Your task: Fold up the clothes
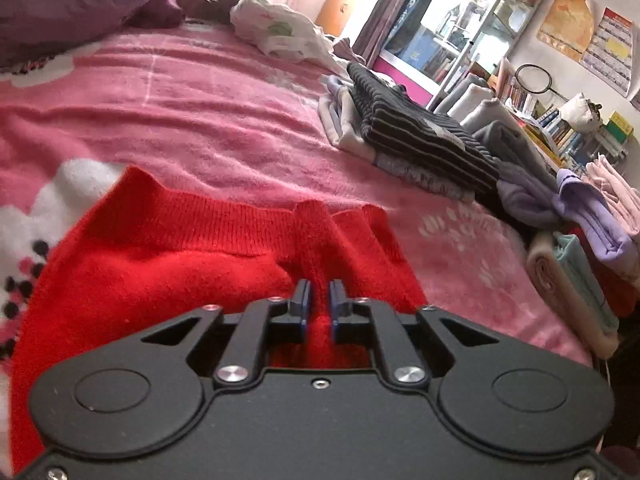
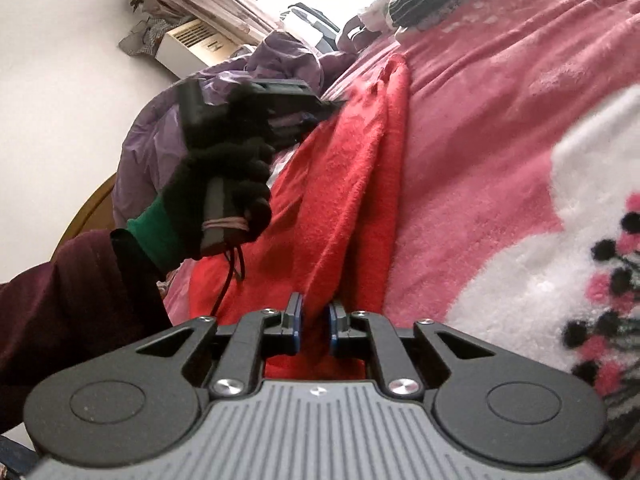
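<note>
Gripper fingers pinching one red sweater [image 1: 160,256] on a pink blanket [image 1: 200,92]

Left gripper [image 1: 320,298] is clamping a raised ridge of the sweater, pads pressing the knit; right gripper [image 2: 316,322] is gripping another bunched fold of the same sweater, jaws narrow with cloth between them. Sweater is lying on the blanket, partly gathered lengthwise, one fold seemingly under way and not yet flattened. Beyond the sweater, toward the blanket's far edge, one folded stack [image 1: 424,144] topped by a dark striped garment is sitting finished; loose lilac and pale pieces [image 1: 580,204] beside it are apparently awaiting folding. Count: two grippers, one gloved hand [image 2: 224,184] showing, one red sweater, one stack, one white plastic bag [image 1: 276,28].
</note>
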`<action>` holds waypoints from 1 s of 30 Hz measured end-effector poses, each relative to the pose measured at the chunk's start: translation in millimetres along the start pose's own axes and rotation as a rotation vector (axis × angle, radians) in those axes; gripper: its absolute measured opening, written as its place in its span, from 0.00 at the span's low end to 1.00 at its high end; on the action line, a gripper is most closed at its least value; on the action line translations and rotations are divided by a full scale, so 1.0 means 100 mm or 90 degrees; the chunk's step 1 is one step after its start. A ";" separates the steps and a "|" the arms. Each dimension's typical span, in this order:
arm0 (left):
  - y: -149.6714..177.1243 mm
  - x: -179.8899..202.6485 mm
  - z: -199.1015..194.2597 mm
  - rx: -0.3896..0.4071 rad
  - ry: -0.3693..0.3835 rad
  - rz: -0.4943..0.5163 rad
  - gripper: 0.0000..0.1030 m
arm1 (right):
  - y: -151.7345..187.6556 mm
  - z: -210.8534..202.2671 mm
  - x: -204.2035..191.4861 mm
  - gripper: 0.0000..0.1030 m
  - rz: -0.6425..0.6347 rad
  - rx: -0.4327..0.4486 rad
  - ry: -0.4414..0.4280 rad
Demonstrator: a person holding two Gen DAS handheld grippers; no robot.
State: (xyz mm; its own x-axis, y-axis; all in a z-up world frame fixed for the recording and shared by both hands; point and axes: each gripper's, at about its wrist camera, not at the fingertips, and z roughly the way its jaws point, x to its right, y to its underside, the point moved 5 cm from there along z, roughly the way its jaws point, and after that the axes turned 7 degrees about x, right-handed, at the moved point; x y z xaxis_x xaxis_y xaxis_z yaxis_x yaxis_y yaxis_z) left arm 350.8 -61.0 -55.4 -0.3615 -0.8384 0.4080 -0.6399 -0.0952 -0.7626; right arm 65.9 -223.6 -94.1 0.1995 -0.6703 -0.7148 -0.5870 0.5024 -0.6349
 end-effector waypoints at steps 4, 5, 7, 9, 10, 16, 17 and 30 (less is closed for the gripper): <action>-0.10 0.01 -0.33 0.051 -0.014 0.016 0.17 | -0.03 -0.26 -0.14 0.36 -0.067 0.020 0.035; -0.11 0.02 -0.42 0.062 -0.014 0.022 0.17 | -0.05 -0.35 -0.18 0.38 -0.093 0.030 0.051; -0.08 0.09 -0.53 0.068 -0.001 0.033 0.17 | -0.07 -0.44 -0.36 0.38 -0.187 0.069 0.063; -0.01 0.18 -0.53 0.057 0.005 0.054 0.17 | -0.08 -0.50 -0.55 0.38 -0.288 0.111 0.073; 0.02 0.23 -0.53 0.051 0.008 0.064 0.17 | -0.08 -0.46 -0.63 0.38 -0.331 0.122 0.069; 0.26 0.49 -0.13 -0.012 -0.006 0.145 0.17 | 0.08 0.12 -0.56 0.38 -0.371 0.024 0.075; 0.31 0.49 -0.06 -0.022 -0.016 0.159 0.18 | 0.10 0.14 -0.52 0.38 -0.366 0.011 0.076; 0.50 0.36 -0.84 0.032 -0.010 0.059 0.52 | 0.11 0.06 -0.48 0.41 -0.344 0.010 0.057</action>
State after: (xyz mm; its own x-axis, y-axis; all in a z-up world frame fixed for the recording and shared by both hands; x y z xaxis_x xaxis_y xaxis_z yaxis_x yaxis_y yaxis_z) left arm 248.7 -51.5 -37.1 -0.4064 -0.8530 0.3275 -0.5690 -0.0442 -0.8211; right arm 55.1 -182.6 -68.5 0.4010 -0.8787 -0.2589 -0.4080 0.0817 -0.9093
